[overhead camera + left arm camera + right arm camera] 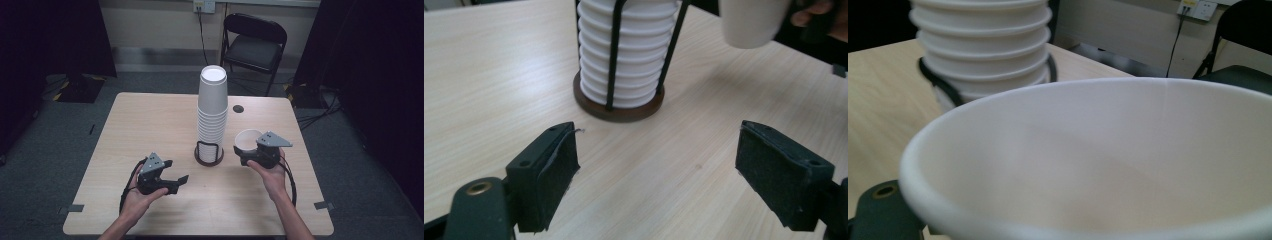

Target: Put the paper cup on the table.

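A tall stack of upside-down white paper cups [212, 107] stands in a black wire holder with a dark round base [209, 155] at the middle of the wooden table [145, 125]. My right gripper [246, 151], just right of the holder, is shut on a single white paper cup [248, 139] with its mouth tilted toward the camera. In the right gripper view that cup [1108, 160] is close up, with the stack [983, 45] behind it. My left gripper [176, 171] rests near the front left, open and empty. Its view shows wide-set pads [549, 175], the stack [624, 55] and the held cup [751, 22].
A small dark round hole [238, 108] sits in the tabletop behind the right hand. A black folding chair [255, 42] stands beyond the far edge, under a wall socket [204, 5] with a cable. Dark curtains flank both sides.
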